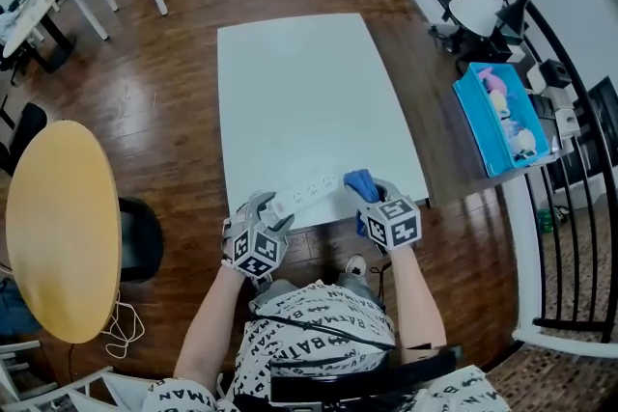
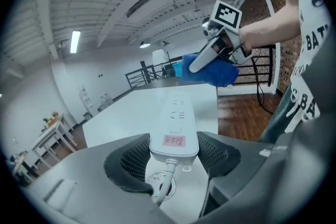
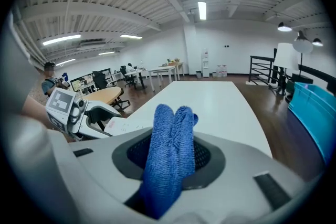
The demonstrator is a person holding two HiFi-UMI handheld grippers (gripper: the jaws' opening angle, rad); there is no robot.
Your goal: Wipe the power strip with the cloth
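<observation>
Left gripper [image 2: 173, 157] on pink-labelled power strip [image 2: 176, 115]

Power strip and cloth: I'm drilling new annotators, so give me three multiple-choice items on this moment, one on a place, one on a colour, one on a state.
1. Where is the power strip's cord end?
A) between the left gripper's jaws
B) on the floor
C) on a chair

2. What colour is the cloth?
A) white
B) blue
C) yellow

3. The right gripper is:
A) open and empty
B) shut on the cloth
C) shut on the power strip

Answers:
1 A, the left gripper view shows the pads pressing the strip's end.
2 B, it is blue in every view.
3 B, its jaws pinch the folded cloth.
</observation>
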